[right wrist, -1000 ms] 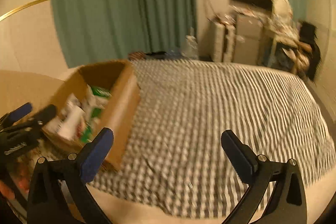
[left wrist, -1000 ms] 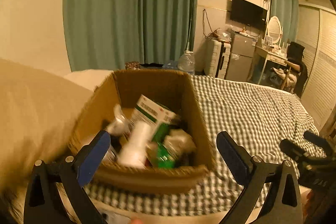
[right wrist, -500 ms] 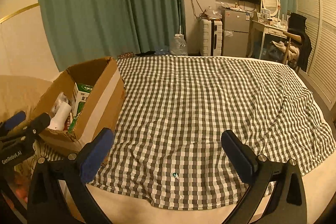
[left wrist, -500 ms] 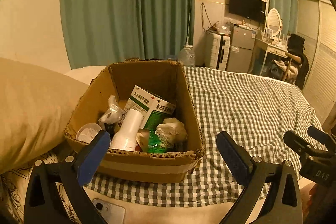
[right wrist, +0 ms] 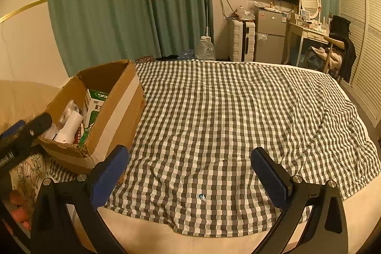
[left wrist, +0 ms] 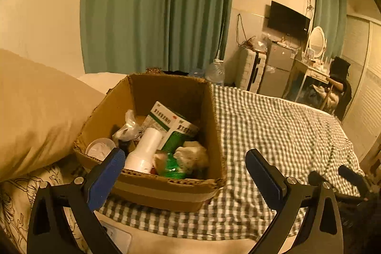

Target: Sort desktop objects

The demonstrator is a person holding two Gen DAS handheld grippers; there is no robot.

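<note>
Left wrist view: the left gripper [left wrist: 184, 173], jaws apart and empty, hangs near the cardboard box [left wrist: 152, 185], which holds a white bottle [left wrist: 146, 150], a green medicine carton [left wrist: 171, 126] and crumpled wrappers. Right wrist view: the right gripper [right wrist: 189, 173], jaws apart, faces the checked bedspread [right wrist: 238, 116], bare except for a tiny speck [right wrist: 202, 196]. This fits either unpacking to come or sorting finished.

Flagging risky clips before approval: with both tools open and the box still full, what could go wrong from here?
1. The brown cardboard box sits on a soft green-and-white checked bedspread, so it may tip or slide if pushed.
2. The white cylindrical bottle lies tightly among the green-and-white carton and crumpled wrappers; the open left tool could snag neighbours.
3. The right tool hangs over bare cloth, away from the box.
</note>
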